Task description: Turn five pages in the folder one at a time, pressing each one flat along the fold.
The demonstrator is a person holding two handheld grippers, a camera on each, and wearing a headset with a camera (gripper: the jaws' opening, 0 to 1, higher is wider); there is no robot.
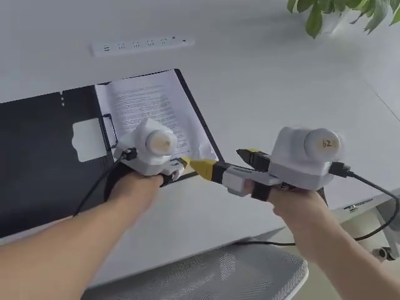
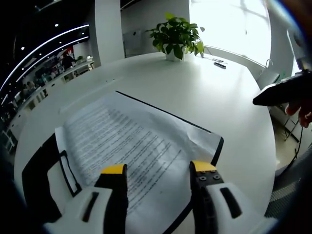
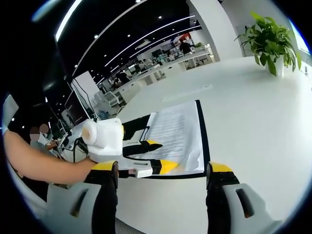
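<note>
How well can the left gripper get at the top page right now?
Probably yes: left gripper, fingers open, hangs right over the top page; nothing lies between, right gripper sits aside.

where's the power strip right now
In the head view the power strip lies on the white table at upper left, just past the far edge of the open folder and well left of the plant.

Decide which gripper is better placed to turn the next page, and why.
Probably left: the left gripper hangs open over the white printed page of the black folder; the right gripper sits off it, over the white table.
</note>
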